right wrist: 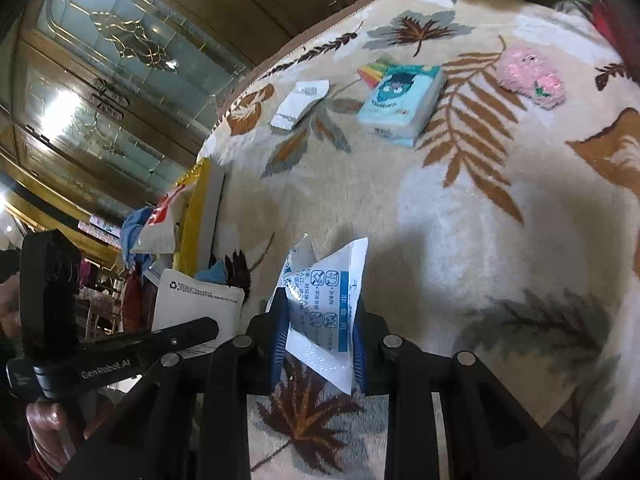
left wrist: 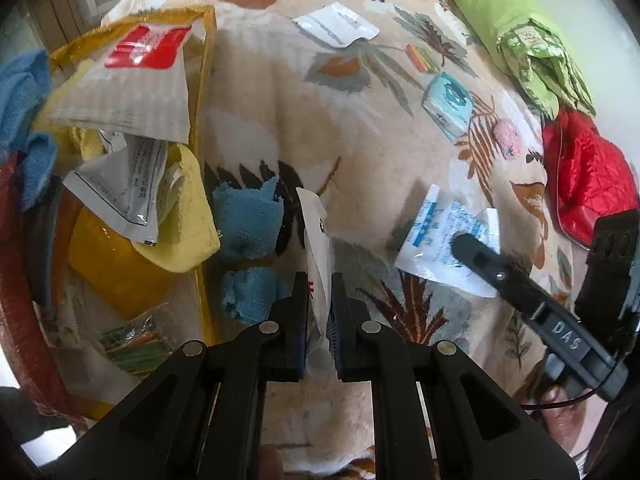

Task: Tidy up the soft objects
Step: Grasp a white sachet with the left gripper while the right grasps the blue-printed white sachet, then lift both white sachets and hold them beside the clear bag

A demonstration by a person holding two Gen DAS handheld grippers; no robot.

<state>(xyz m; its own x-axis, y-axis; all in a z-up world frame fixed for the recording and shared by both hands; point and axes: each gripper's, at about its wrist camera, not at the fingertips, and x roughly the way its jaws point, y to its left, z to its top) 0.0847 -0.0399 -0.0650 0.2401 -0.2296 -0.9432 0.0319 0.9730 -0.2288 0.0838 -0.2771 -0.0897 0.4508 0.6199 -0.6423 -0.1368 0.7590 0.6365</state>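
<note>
I hold one white sachet (left wrist: 318, 264) in my left fingers (left wrist: 319, 292) and a blue-printed sachet (right wrist: 324, 312) in my right fingers (right wrist: 320, 340), while the yellow bag (left wrist: 202, 152) at left is partly filled and tissue pack (right wrist: 400, 104), pink toy (right wrist: 532, 76) still wait on blanket (right wrist: 460, 208).

A white sachet (left wrist: 318, 256) stands upright between the left jaws; a blue-printed sachet (right wrist: 324, 312), tilted, sits between the right.
</note>
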